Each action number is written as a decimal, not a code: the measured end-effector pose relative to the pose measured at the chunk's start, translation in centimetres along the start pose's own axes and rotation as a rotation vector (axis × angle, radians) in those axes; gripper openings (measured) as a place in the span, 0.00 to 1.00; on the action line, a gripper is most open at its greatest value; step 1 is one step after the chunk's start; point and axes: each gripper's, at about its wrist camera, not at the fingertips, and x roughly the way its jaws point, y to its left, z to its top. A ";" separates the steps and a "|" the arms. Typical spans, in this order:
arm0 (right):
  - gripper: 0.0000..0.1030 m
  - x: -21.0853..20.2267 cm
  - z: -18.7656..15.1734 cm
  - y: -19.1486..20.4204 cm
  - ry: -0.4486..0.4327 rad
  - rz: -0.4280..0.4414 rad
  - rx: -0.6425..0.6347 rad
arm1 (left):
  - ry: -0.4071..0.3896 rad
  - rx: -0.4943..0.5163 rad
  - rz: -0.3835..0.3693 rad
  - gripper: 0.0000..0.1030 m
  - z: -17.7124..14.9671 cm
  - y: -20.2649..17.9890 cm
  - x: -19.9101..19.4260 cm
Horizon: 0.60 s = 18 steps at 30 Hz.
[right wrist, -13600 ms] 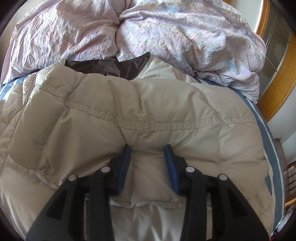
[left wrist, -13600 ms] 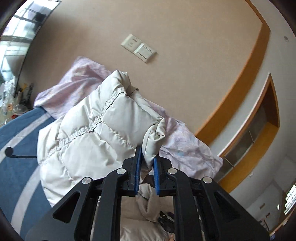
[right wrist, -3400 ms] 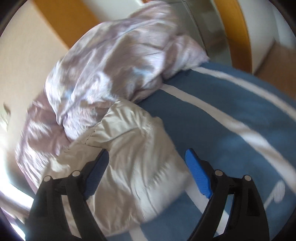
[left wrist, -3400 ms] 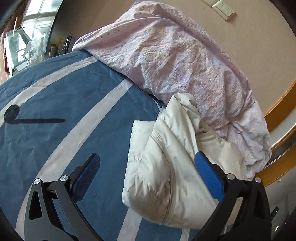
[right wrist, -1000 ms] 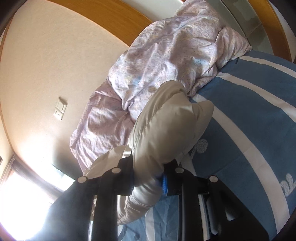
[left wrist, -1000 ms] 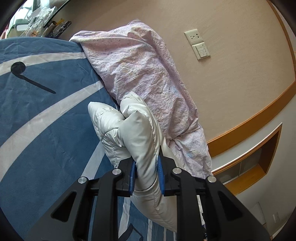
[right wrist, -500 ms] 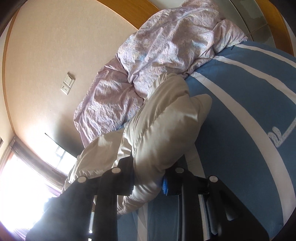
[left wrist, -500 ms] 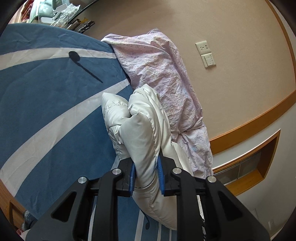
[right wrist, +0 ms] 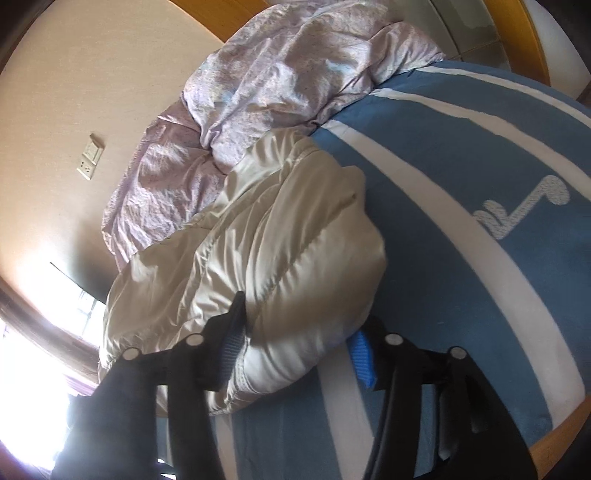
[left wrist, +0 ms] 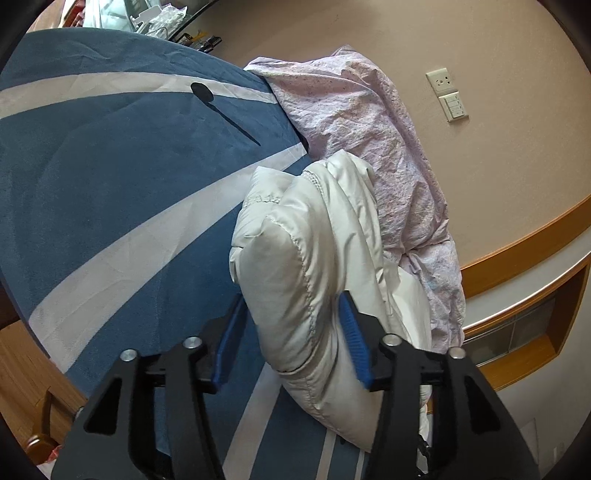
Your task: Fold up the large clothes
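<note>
A cream puffer jacket (left wrist: 295, 258), folded into a thick bundle, lies on the blue bed cover with white stripes (left wrist: 110, 166), its far side against a lilac duvet (left wrist: 369, 129). My left gripper (left wrist: 290, 343) straddles one end of the bundle; its jaws are opening, the padding swells between the blue pads and the left pad stands off the cloth. In the right wrist view the jacket (right wrist: 277, 240) rests on the cover (right wrist: 480, 147). My right gripper (right wrist: 295, 350) straddles its other end, its jaws also opening around the padding.
The lilac duvet (right wrist: 277, 74) is heaped along the wall, which carries a socket and switch plate (left wrist: 448, 96). A wooden bed edge (right wrist: 561, 443) runs close under the right gripper. A cluttered surface (left wrist: 155, 14) lies beyond the bed's far corner.
Both grippers have come down with the bundle onto the cover. Both pairs of jaws, pinched tight on the jacket half a second ago, have spread apart and the padding has puffed out between them.
</note>
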 end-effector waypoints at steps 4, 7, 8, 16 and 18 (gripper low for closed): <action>0.65 -2.0 0.4 0.2 -0.097 -0.137 -0.028 | -0.014 0.011 0.042 0.75 0.1 0.5 -0.4; 0.67 -4.0 0.9 1.7 -0.242 -0.318 -0.108 | -0.044 0.025 0.065 0.80 0.2 0.6 -0.9; 0.67 -4.4 1.0 2.6 -0.274 -0.339 -0.146 | -0.051 0.034 0.074 0.81 0.2 0.6 -0.9; 0.67 -1.2 -1.4 11.4 -0.186 -0.188 -0.499 | -0.112 0.137 0.116 0.85 -0.5 -0.8 -1.7; 0.67 0.0 -2.2 12.8 -0.171 -0.191 -0.552 | -0.098 0.138 0.106 0.85 -0.6 -1.0 -1.6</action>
